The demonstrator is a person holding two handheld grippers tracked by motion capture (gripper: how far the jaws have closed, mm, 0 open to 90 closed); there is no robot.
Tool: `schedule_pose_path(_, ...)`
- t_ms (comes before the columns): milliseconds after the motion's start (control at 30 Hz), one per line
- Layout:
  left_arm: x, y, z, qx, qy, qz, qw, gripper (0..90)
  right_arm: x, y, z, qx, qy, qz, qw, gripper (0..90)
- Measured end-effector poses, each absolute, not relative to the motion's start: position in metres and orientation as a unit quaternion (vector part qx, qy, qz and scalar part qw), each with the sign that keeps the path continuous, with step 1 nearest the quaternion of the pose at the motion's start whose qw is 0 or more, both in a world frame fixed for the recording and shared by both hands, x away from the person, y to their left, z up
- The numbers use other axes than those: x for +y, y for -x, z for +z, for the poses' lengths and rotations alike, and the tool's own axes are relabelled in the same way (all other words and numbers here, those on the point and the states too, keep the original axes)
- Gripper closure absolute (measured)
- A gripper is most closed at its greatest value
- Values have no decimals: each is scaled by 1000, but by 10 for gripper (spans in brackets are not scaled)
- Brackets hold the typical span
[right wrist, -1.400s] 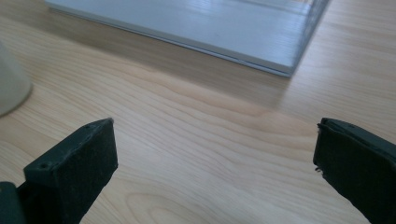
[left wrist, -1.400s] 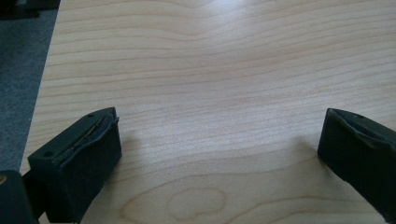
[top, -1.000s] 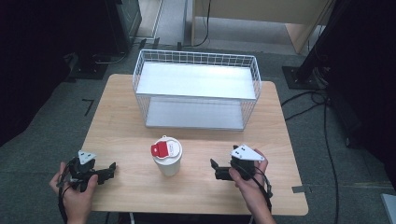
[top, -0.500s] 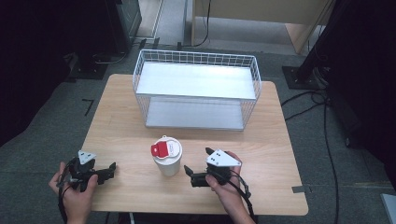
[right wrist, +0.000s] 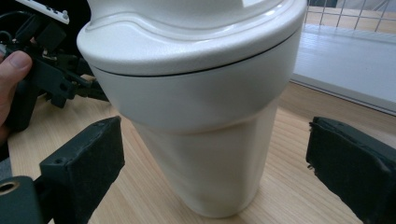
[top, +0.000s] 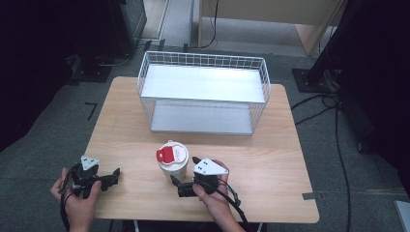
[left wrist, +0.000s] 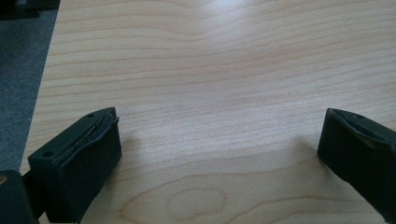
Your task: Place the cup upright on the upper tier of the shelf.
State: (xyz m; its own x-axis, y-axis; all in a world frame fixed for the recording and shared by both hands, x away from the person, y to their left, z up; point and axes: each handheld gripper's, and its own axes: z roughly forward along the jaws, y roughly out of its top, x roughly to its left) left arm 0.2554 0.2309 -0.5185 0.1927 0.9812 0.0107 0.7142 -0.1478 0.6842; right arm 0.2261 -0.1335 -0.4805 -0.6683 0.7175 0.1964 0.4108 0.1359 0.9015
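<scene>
Grey carpet surrounds a pale wooden table (top: 270, 159) in the middle of the frame. At lower left, a hand holds the left gripper (top: 114, 176) with its jaws spread wide over bare wood, gripping nothing. At centre, slightly below the middle, a white cup (top: 173, 166) with a red tab on its lid stands upright. Just right of it, the right gripper (top: 183, 172) has its jaws wide apart on either side of the cup, not touching. Above, toward the top centre, sits a white wire basket (top: 203, 60).
</scene>
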Motion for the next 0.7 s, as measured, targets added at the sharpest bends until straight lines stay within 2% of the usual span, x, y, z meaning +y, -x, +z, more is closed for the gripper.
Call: schedule_pose_path(700,231,-255,-519,590,-719,237,281,0,-103,-234,-500,701,-400,563,180,61)
